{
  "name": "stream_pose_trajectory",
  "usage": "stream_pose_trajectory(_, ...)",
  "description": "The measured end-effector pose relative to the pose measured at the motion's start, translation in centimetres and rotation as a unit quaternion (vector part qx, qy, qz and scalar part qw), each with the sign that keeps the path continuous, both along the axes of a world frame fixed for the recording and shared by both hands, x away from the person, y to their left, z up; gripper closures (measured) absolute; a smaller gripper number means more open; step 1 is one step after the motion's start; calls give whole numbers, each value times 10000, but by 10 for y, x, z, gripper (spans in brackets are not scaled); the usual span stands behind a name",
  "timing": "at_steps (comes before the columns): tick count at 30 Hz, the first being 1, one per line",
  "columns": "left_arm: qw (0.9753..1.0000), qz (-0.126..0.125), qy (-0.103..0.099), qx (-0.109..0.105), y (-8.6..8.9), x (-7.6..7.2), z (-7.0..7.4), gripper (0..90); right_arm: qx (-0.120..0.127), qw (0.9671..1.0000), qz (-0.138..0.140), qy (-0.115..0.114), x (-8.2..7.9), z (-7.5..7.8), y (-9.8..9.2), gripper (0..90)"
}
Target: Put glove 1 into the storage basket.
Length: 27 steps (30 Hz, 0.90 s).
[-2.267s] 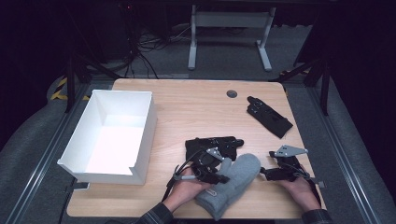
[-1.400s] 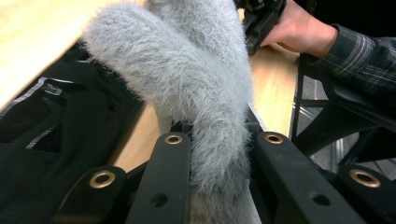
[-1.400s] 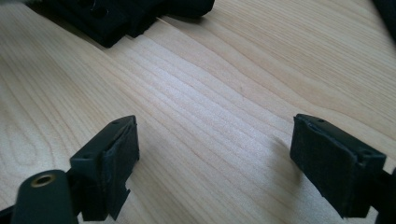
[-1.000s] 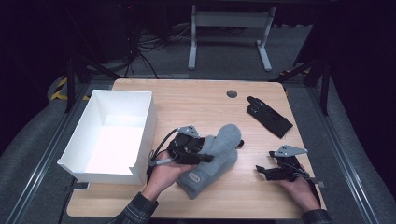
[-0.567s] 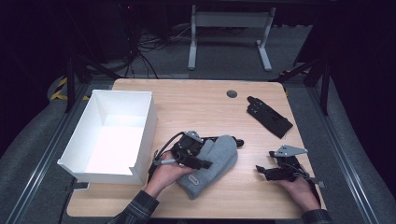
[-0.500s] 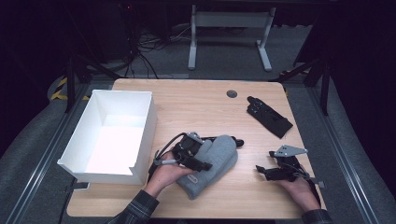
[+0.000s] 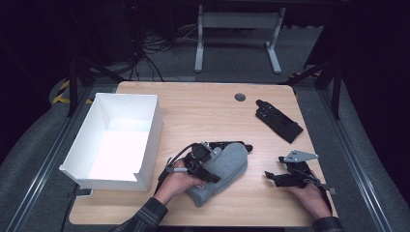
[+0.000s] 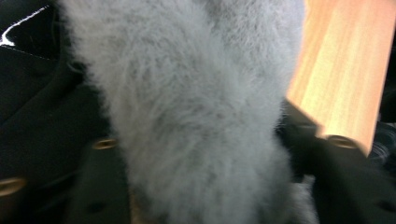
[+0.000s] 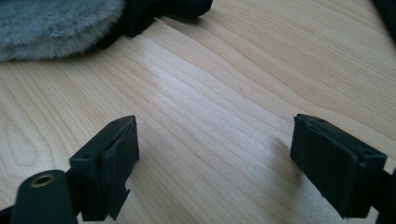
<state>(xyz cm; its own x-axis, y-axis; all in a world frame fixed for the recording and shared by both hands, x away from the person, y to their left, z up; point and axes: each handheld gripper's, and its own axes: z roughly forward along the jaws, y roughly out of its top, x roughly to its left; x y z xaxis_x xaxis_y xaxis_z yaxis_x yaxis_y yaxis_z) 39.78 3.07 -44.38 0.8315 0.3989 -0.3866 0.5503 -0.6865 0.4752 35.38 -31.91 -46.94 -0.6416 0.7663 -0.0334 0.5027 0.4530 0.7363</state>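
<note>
While your left gripper (image 7: pixel 205 162) clamps the grey mitten (image 7: pixel 222 169) between its jaws, your right gripper (image 7: pixel 278 178) rests spread wide on the surface (image 7: pixel 203 111).

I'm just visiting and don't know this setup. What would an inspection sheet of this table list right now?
Surface: wooden table, round grommet hole near the far edge.
Job's things: grey fuzzy mitten lying at front centre; white bin at left, open.
Clutter: black glove at far right; another dark item under the mitten's far end.
Grippers: left hand-held gripper closed on the mitten; right hand-held gripper open, resting low on the wood.
Cables: black cable looping from the left gripper; more on the floor beyond.
Surroundings: dark room, grey floor, a metal stand's legs.
</note>
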Motion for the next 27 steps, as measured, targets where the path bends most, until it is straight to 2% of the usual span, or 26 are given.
stream_pose_trajectory(3,10000,5,-58,8,1,-2,4,627,1,10000,-5,1,0,0,0,160)
stream_pose_trajectory(7,9999,24,-116,-58,3,-5,11,677,2,10000,-4,0,0,0,0,160)
stream_pose_trajectory(9,9998,40,-119,-144,5,-7,16,687,1,10000,-4,1,0,0,0,160)
stream_pose_trajectory(15,9988,110,-293,-386,10,-11,32,692,3,10000,-5,1,0,0,0,160)
stream_pose_trajectory(17,9978,178,-355,-533,15,-10,42,692,5,10000,-8,1,0,0,0,160)
stream_pose_trajectory(21,9967,303,-432,-620,21,-10,56,692,-1,10000,0,1,0,0,0,160)
stream_pose_trajectory(25,9956,327,-512,-717,26,-9,72,691,-3,10000,0,0,0,0,0,160)
stream_pose_trajectory(26,9956,327,-512,-717,26,-9,72,691,-3,10000,0,0,0,0,0,160)
stream_pose_trajectory(27,9947,397,-558,-773,29,-9,81,691,-3,10000,2,0,0,0,0,160)
